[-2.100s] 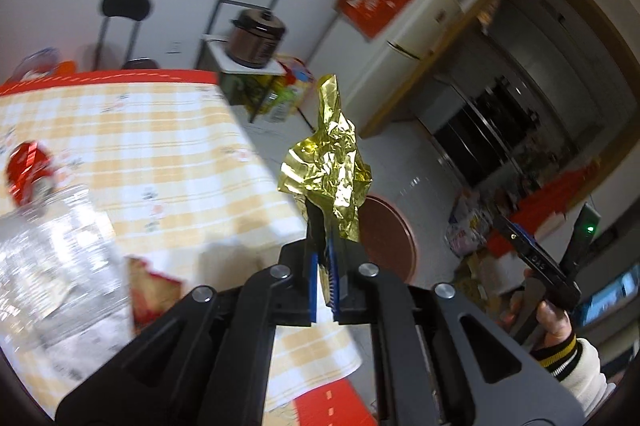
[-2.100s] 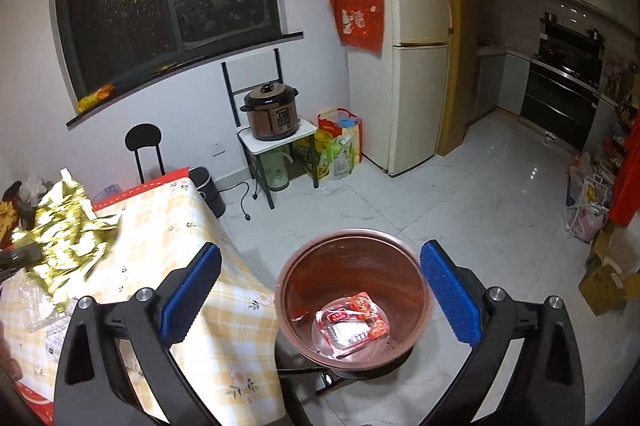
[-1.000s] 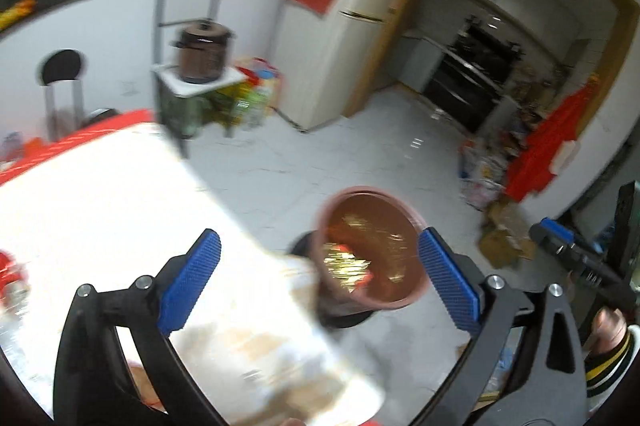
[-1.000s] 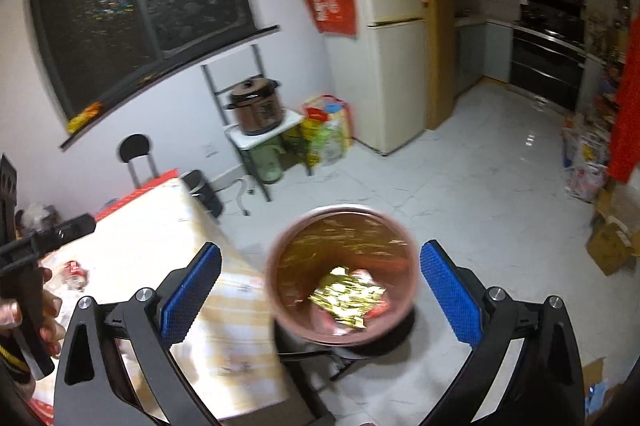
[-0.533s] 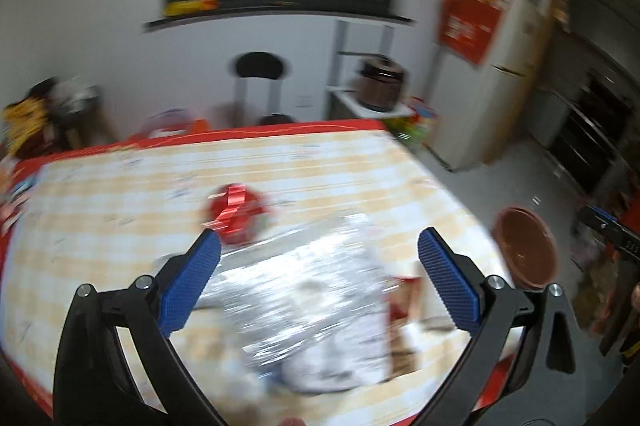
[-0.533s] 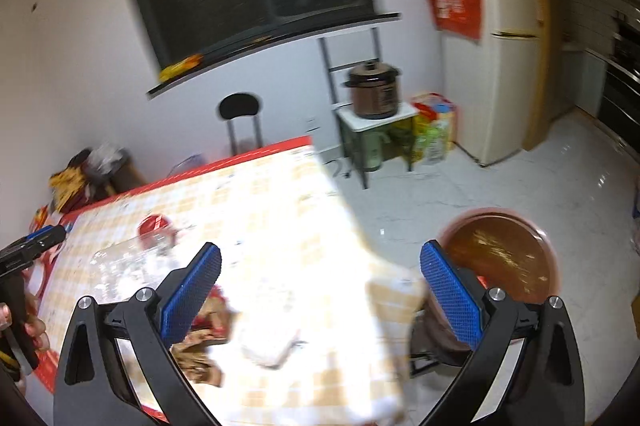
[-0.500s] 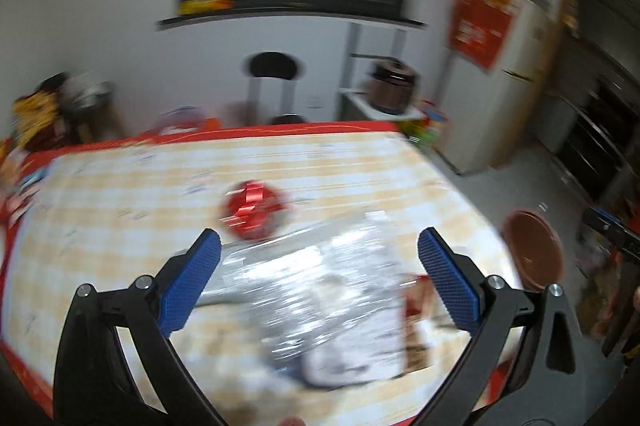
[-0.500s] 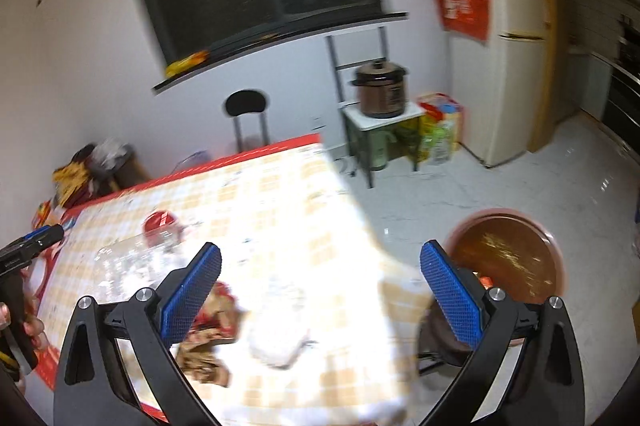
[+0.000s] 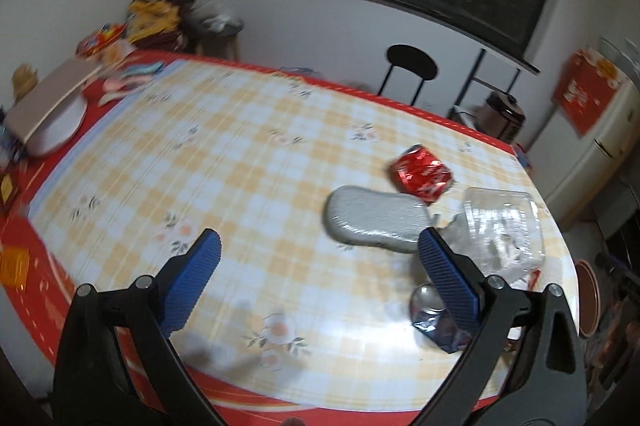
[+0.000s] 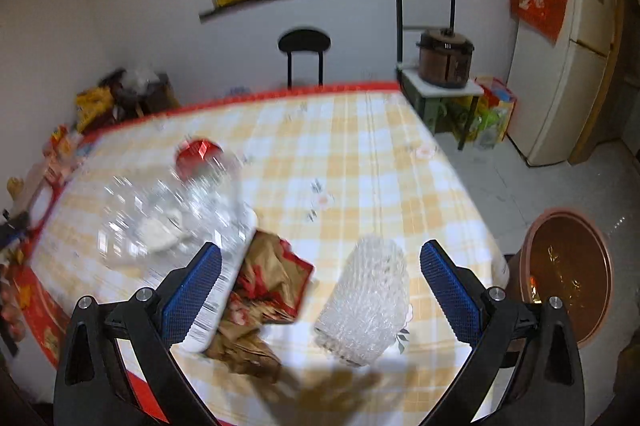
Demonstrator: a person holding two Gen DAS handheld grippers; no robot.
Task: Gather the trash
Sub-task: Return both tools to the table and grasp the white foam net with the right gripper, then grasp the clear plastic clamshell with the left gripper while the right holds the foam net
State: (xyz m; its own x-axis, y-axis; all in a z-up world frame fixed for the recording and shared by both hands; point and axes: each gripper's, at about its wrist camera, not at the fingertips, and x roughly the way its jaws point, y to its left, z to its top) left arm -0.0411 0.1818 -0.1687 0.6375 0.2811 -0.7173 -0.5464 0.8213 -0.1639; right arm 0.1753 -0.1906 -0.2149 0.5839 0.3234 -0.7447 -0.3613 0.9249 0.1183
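Both my left gripper (image 9: 316, 266) and my right gripper (image 10: 320, 274) hang spread and empty over the yellow-checked surface (image 10: 360, 162), where the trash lies: a big crumpled clear plastic container (image 10: 168, 214), a clear bubble-textured plastic cup (image 10: 366, 296) on its side between my right jaws, and a crumpled brown-and-red wrapper (image 10: 268, 286). The flimsy container may buckle and slip, or nudge the cup off the near edge. The round brown bin (image 10: 568, 266) on the floor beside the surface holds gold foil and something red.
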